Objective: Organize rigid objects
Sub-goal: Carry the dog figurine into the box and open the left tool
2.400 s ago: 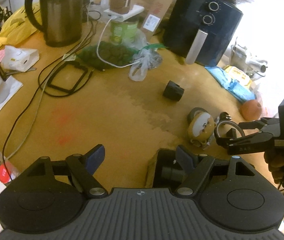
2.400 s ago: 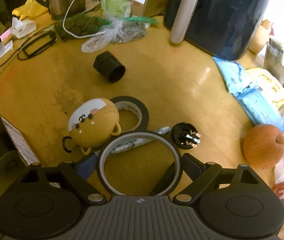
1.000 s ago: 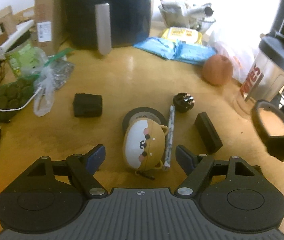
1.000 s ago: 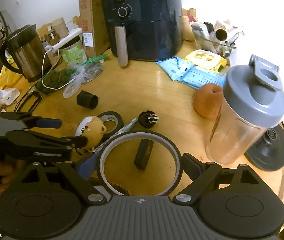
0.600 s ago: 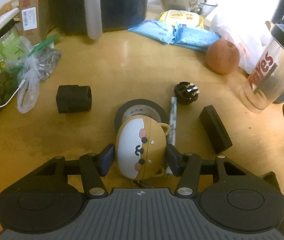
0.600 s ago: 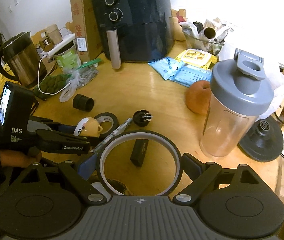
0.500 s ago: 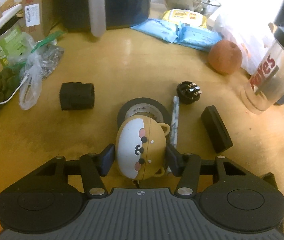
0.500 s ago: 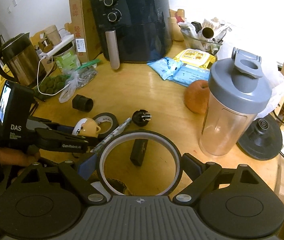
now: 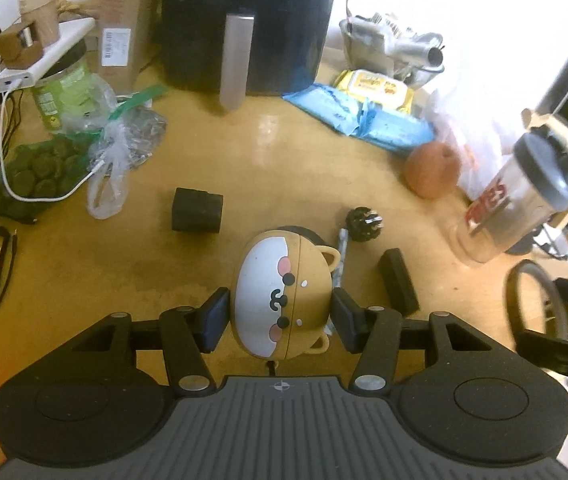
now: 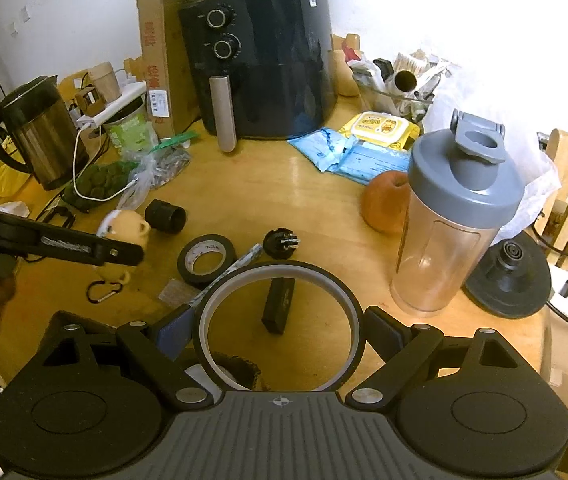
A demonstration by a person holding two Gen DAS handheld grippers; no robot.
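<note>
Brown dog case (image 9: 281, 300), round and smooth, could squirt from your left claw (image 9: 279, 320); your right claw (image 10: 279, 334) grips the ring (image 10: 279, 326) wide.

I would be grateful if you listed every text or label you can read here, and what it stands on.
None reads whole.
Red lettering, blurred: shaker bottle.
Red characters, not readable, and a barcode label too small: cardboard box.
Print too small: yellow wipes pack, tape roll, green jar.
</note>
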